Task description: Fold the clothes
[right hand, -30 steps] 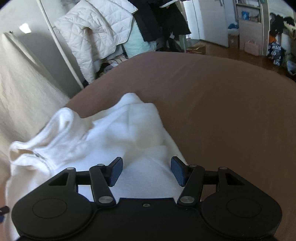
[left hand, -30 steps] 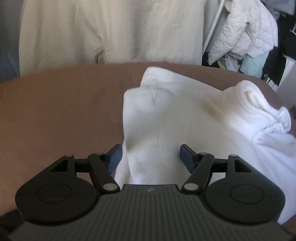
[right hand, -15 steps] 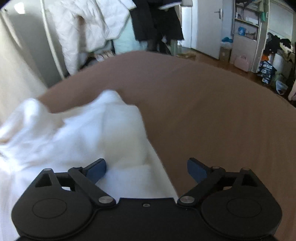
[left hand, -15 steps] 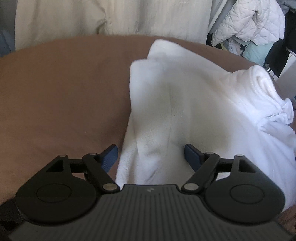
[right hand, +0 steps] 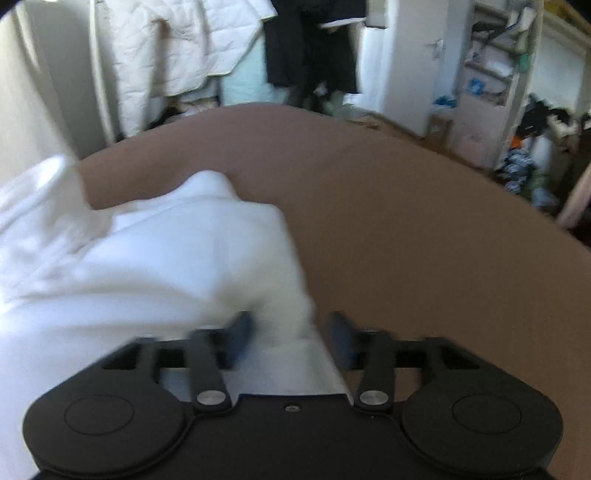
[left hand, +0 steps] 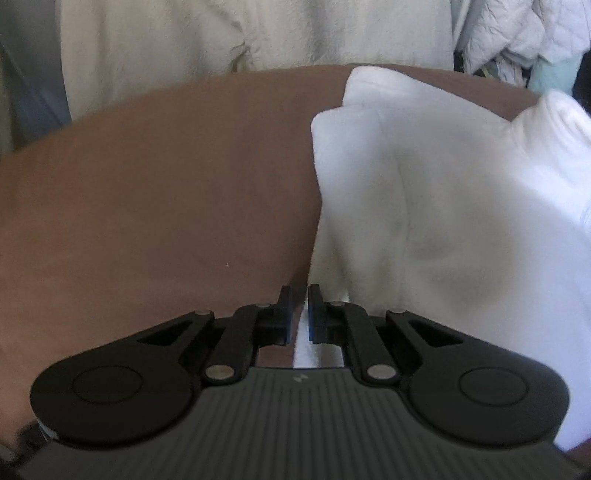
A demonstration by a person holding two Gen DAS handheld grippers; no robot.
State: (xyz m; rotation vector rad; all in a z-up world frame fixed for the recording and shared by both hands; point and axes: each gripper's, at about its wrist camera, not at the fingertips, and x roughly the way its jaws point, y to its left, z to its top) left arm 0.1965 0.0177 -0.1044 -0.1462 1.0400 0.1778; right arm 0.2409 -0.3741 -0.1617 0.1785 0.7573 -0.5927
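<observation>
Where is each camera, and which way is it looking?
Left wrist: on the left gripper, looking down along its closing fingers at the white fleece's edge between them.
Right wrist: on the right gripper, closing around the fleece's other edge, facing a messy room.
Both show: the fleece on the brown bed.

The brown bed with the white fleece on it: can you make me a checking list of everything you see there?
Surface: brown bed cover, smooth.
Job's things: white fleece jacket, rumpled, collar end far from the cameras.
Clutter: nothing seen on the cover.
Grippers: left gripper jaws closing on the fleece's near edge; right gripper jaws closing, fleece edge between them, blurred.
Cables: nothing seen.
Surroundings: cream curtain, quilted white jacket hanging, dark clothes, cluttered shelves.
</observation>
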